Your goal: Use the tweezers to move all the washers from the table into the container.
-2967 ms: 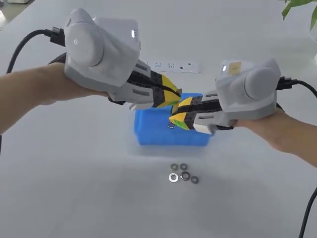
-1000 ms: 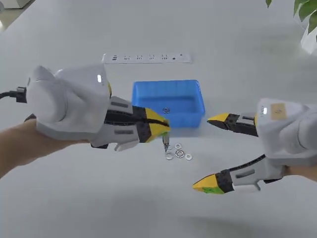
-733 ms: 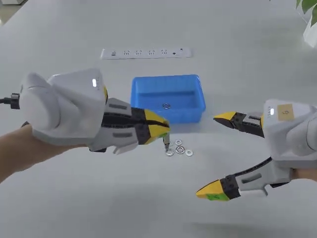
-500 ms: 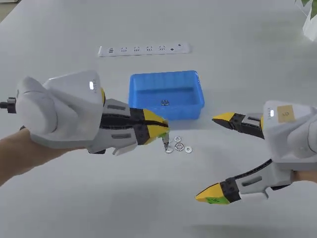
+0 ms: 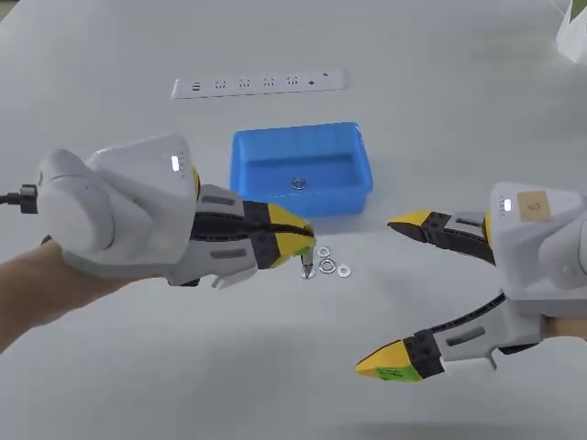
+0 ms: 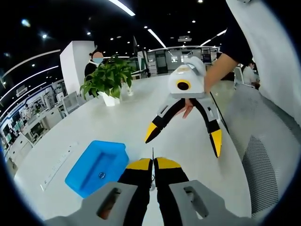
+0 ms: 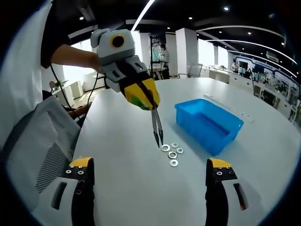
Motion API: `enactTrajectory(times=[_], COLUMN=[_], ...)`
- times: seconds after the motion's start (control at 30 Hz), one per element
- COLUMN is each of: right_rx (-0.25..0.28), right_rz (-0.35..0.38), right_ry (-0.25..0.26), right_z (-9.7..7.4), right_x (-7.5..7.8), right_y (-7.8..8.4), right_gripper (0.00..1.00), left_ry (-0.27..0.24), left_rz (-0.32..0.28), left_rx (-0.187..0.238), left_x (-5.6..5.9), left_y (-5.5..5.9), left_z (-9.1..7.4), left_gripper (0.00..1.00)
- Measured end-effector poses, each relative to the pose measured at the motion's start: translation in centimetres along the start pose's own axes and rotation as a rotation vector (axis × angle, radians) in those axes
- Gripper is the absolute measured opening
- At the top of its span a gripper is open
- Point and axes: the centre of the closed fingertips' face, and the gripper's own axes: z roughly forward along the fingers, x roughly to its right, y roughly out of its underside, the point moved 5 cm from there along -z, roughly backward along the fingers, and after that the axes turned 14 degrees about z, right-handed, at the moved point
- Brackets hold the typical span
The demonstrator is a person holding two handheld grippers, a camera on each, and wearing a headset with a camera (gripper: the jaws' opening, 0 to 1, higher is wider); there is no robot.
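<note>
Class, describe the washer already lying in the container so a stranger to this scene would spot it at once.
Find the blue container in the middle of the pale table, nearer than the white power strip. One metal washer lies alone on its floor; the other washers sit clustered on the table outside its near wall.

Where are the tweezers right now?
Clamped in the left gripper, centre of the head view; the tweezers point down at the left edge of the washers, just in front of the blue container.
</note>
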Motion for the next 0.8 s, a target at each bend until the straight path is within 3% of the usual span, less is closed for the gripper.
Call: enactTrajectory(times=[0.37,0.6,0.8], right_rx=[-0.018,-0.012,-0.022], right_rz=[0.026,0.037,0.025], right_ry=[-0.020,-0.016,-0.033], right_z=[0.1,0.1,0.6], right_x=[-0.1,0.0,-0.1], right_y=[0.9,0.9,0.7], right_gripper=[0.98,0.97,0.97], left_ry=[0.001,-0.006,0.031], left_rz=[-0.008,-0.028,-0.045], left_rx=[-0.005,0.014,0.021], left_x=[0.1,-0.1,0.4], left_y=[0.9,1.1,1.2], left_z=[0.6,0.4,0.0], left_gripper=[0.05,0.05,0.05])
